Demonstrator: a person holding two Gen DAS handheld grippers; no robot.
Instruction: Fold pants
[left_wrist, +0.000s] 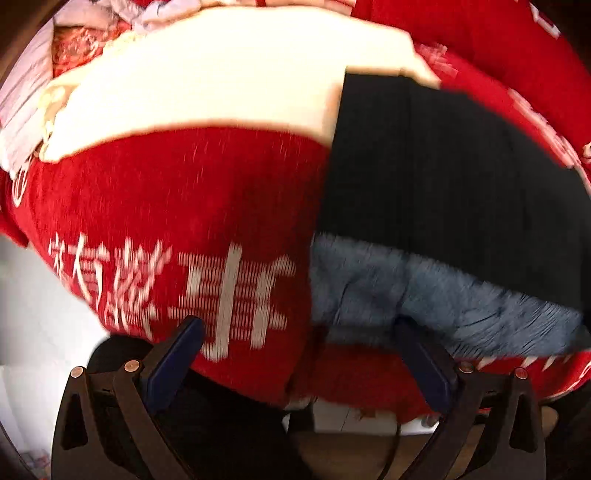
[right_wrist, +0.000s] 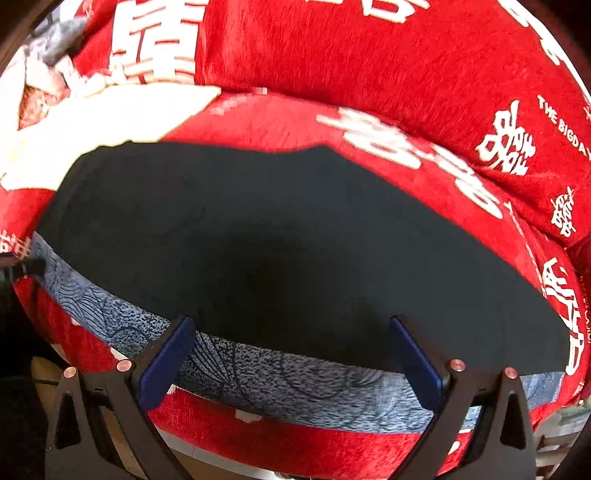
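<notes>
Pants: dark navy, smooth-fabric pants lie spread flat on a red plush blanket with white printed characters. Along their near edge runs a blue-grey patterned band, which looks like a waistband or a turned-out lining; I cannot tell which.

Pants from the right wrist view: they fill the middle of the picture, directly ahead of the right hand-held gripper. The patterned band passes between its two blue-padded fingers.

Right hand-held gripper: spread wide, nothing held. Its tips hang over the near edge of the pants; whether they touch the cloth cannot be told.

Pants from the left wrist view: they sit to the right of centre, blurred by motion. The band lies at their near edge.

Left hand-held gripper: spread wide, nothing held. Its right finger sits at the left end of the band, and its left finger lies over bare red blanket, so the corner of the pants is just ahead and to the right.

Surroundings: a cream-white cloth or cushion lies on the blanket beyond the far left corner of the pants, which overlap its right edge. Pale crumpled fabric is heaped at the far left. The blanket rises into a padded backrest behind the pants.
</notes>
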